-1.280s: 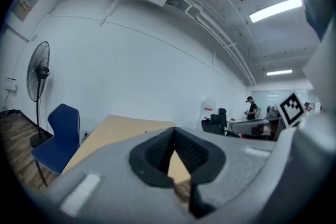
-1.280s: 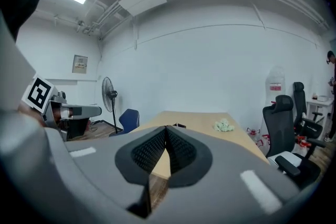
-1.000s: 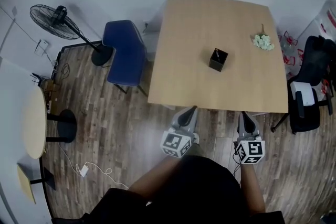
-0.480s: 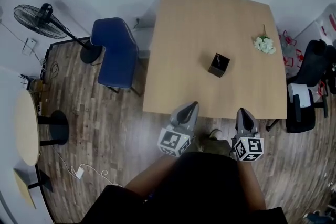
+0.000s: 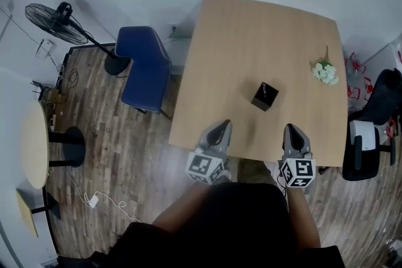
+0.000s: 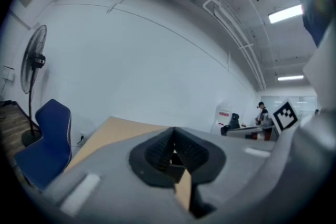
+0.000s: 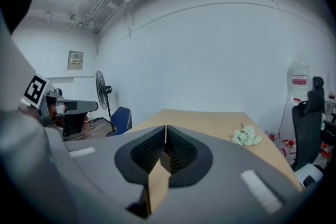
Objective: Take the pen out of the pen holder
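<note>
A small black pen holder (image 5: 264, 96) stands near the middle of the light wooden table (image 5: 251, 34), with a thin pen tip just showing at its top. My left gripper (image 5: 224, 124) reaches over the table's near edge, below and left of the holder, its jaws together and empty. My right gripper (image 5: 291, 128) is over the same edge, below and right of the holder; its jaws are starting to open with nothing between them, though the tips still look closed. In the gripper views, the left gripper (image 6: 174, 131) and the right gripper (image 7: 165, 128) both point level across the tabletop.
A bunch of white flowers (image 5: 325, 72) lies near the table's right edge, also in the right gripper view as flowers (image 7: 245, 137). A blue chair (image 5: 146, 69) stands at the table's left side, a floor fan (image 5: 53, 17) beyond it. A black office chair (image 5: 370, 135) is on the right.
Both grippers have moved forward from over the floor to over the table's near edge, closer to the pen holder. Their jaws look the same.
</note>
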